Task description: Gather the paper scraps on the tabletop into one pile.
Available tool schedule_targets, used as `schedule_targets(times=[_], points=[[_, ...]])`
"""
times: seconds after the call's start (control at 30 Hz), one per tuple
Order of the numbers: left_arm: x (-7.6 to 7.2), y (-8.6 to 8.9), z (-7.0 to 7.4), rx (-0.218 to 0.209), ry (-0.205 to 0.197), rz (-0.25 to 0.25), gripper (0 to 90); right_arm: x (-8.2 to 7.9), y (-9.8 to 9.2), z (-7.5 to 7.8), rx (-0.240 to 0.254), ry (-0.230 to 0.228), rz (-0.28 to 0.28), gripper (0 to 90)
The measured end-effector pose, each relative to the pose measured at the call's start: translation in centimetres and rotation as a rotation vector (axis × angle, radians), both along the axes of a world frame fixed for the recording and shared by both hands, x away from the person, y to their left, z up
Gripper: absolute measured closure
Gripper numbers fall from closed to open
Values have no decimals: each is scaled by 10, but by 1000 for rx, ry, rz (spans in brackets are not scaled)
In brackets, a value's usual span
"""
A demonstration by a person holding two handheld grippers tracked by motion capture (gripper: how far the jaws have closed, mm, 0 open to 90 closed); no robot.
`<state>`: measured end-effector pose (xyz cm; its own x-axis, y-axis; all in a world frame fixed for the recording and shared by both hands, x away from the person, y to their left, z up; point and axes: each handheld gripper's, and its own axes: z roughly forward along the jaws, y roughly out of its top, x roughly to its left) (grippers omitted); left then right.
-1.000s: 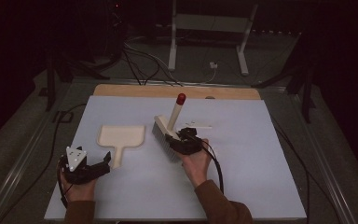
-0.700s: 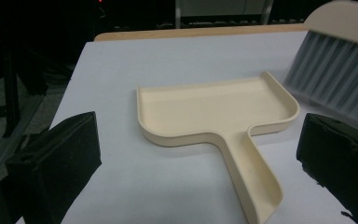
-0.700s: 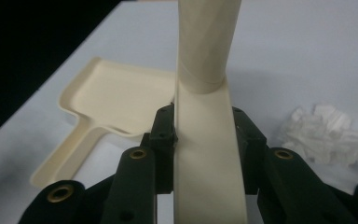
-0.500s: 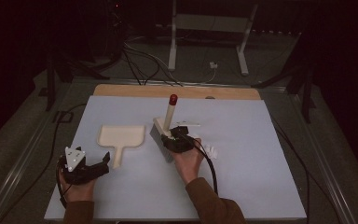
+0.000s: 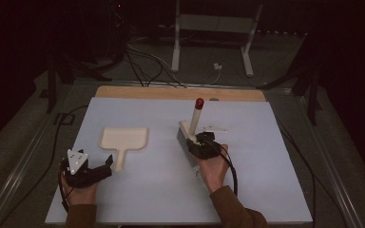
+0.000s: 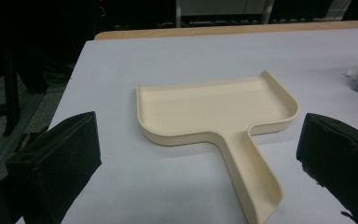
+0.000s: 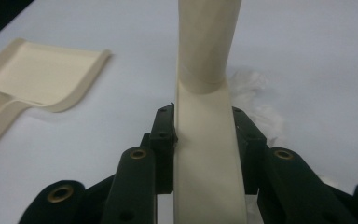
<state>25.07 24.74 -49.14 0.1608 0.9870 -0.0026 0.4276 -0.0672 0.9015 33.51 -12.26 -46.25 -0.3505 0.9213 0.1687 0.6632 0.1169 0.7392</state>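
Nearby, dustpan (image 5: 123,140), crumpled scrap (image 5: 212,128) beside brush (image 5: 192,124)

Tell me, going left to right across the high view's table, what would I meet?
Left tool → cream dustpan → brush clamped in the right tool → crumpled scrap beside it.
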Motion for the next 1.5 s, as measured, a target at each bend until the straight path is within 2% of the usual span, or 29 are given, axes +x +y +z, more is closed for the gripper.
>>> schedule_targets(times=[0.1,0.17,0.27,0.47,0.63,0.7,0.83,0.97,1.17,1.5], points=[[1,0,0,-1,4,1,4,-2,-4,3,18,-2,15,676],[1,-1,0,0,2,2,4,-5,-1,9,44,-14,56,676],[0,0,0,-1,3,3,4,-5,1,15,67,-27,76,676],[0,1,0,-6,3,3,4,1,-5,31,133,-66,124,676],[1,0,-1,-3,5,1,4,11,-21,41,129,-112,123,676],[1,0,-1,-3,6,0,4,16,-30,43,113,-136,122,676],[1,-1,-1,-2,7,-2,4,28,-48,44,81,-154,114,676],[2,-1,-1,2,9,-3,4,38,-65,42,33,-187,131,676],[2,-3,-2,2,10,-7,4,50,-73,35,-71,-246,225,676],[2,-2,-2,-1,12,-8,4,64,-62,15,-210,-260,388,676]])
